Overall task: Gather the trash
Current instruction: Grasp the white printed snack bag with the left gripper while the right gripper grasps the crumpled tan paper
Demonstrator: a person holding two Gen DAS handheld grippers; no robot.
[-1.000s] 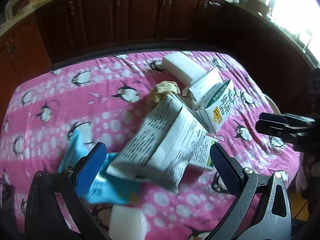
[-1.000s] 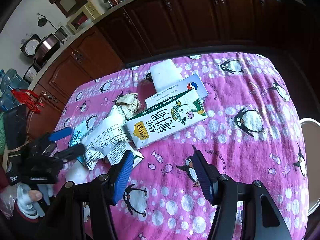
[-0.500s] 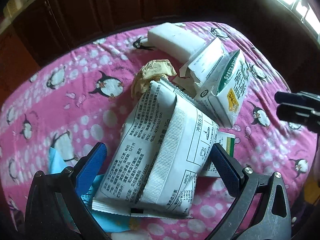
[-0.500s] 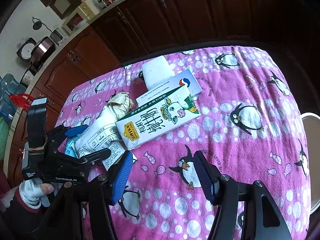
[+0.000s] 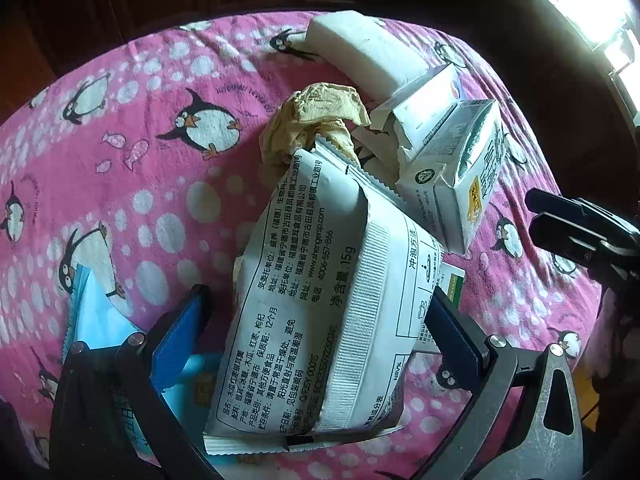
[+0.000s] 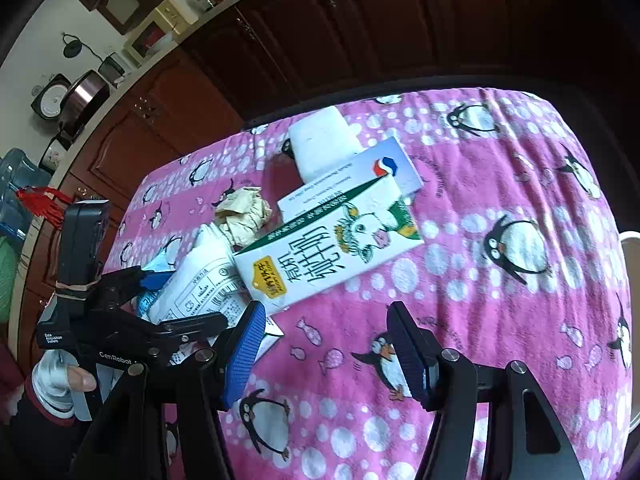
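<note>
A white foil pouch (image 5: pixel 320 300), puffed and creased, lies on the pink penguin-print tablecloth (image 5: pixel 132 184) in the middle of the litter, its back panel covered in black Chinese print with "15g" and a phone number readable; it sits between the spread jaws of the left gripper (image 5: pixel 316 320), whose blue pads stand on either side with the left-hand one clear of it and the right-hand one at its edge, so whether that pad touches cannot be told; beneath it lies a blue wrapper (image 5: pixel 100 320); beside its top end are a crumpled tan paper (image 5: pixel 316 116), a milk carton (image 6: pixel 328 256) showing a cartoon cow and large Chinese characters, a small white box (image 6: pixel 360 180) with a red-and-blue logo, and a white foam block (image 6: pixel 320 140); the right gripper (image 6: pixel 324 348) hangs released over bare cloth, holding nothing; "CenRobot" is printed on the left tool.
</note>
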